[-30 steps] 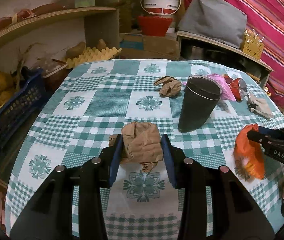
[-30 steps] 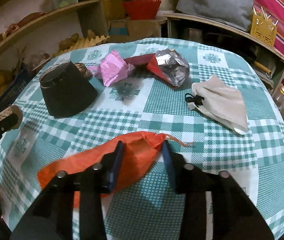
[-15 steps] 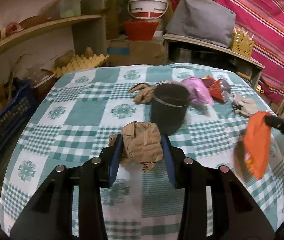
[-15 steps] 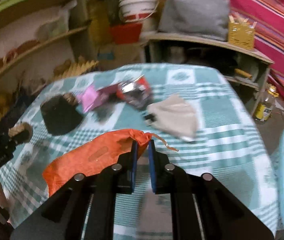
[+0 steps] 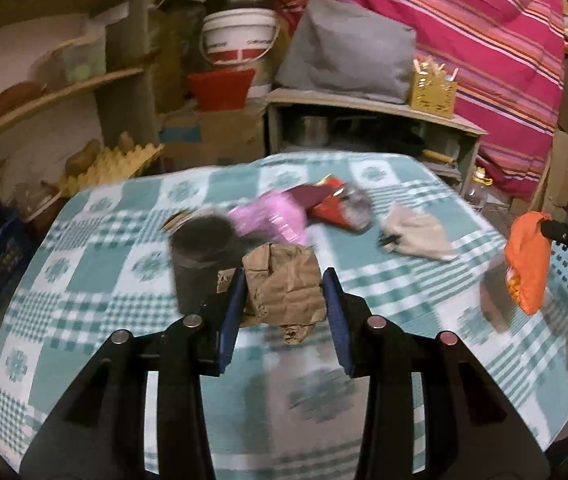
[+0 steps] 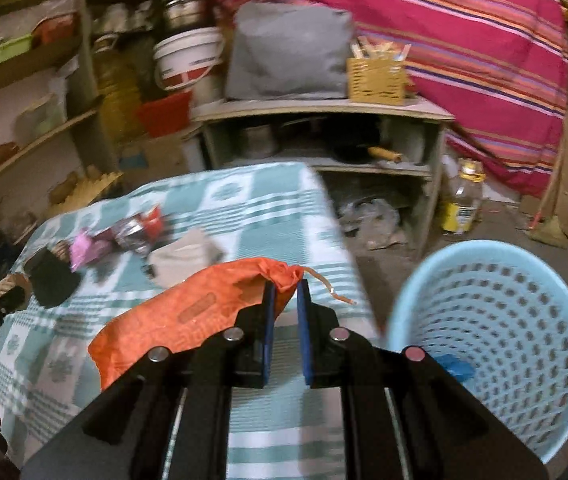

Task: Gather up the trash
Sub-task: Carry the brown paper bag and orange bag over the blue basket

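The left gripper (image 5: 284,292) still clamps the crumpled brown paper (image 5: 284,284) at frame centre, now lifted higher above the checked tablecloth (image 5: 95,280), with the dark cup (image 5: 199,256) just left of it. The right gripper (image 6: 284,304) stays pinched on the orange bag (image 6: 187,316), which has swung from over the table toward the light blue basket (image 6: 496,336), newly filling the lower right.

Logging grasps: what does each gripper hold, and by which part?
Left gripper: crumpled brown paper, squeezed across its sides. Right gripper: orange bag, pinched at its gathered neck.
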`<act>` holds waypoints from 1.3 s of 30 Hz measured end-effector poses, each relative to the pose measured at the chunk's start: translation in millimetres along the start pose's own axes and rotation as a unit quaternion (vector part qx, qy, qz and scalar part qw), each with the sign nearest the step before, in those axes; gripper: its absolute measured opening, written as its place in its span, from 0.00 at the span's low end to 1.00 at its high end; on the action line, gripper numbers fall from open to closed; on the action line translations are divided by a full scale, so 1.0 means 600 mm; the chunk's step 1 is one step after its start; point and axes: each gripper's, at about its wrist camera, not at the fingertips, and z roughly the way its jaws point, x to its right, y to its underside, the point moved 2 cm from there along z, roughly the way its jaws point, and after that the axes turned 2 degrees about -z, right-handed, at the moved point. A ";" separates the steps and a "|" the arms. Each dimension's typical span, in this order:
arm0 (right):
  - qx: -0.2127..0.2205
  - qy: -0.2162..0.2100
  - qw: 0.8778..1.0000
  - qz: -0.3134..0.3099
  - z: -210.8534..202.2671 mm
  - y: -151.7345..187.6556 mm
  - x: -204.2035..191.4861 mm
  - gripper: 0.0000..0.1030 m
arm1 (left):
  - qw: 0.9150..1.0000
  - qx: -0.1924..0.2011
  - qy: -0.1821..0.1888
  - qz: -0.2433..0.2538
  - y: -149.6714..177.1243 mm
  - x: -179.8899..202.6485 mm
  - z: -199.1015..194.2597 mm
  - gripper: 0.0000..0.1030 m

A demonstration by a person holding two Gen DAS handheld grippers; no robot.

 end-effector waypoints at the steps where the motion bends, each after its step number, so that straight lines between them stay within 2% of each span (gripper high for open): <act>1: 0.004 0.008 1.000 0.008 -0.006 -0.002 0.024 0.11 | 1.000 0.002 0.005 0.002 -0.004 0.013 -0.001 0.37; 12: 0.017 0.083 0.995 0.060 -0.053 0.020 0.209 0.11 | 0.996 0.011 0.075 0.040 -0.028 0.213 0.007 0.37; 19: 0.018 0.124 0.989 0.077 -0.077 0.045 0.294 0.11 | 0.991 0.006 0.117 0.070 -0.022 0.338 0.015 0.37; 23: 0.021 0.144 0.986 0.077 -0.086 0.053 0.317 0.11 | 0.987 0.005 0.134 0.091 -0.012 0.405 0.013 0.37; 28: 0.024 0.161 0.983 0.085 -0.096 0.062 0.347 0.11 | 0.983 -0.002 0.154 0.102 -0.003 0.457 0.015 0.37; 39: 0.017 0.161 0.983 0.090 -0.086 0.067 0.358 0.11 | 0.974 -0.011 0.192 0.118 0.000 0.556 0.032 0.37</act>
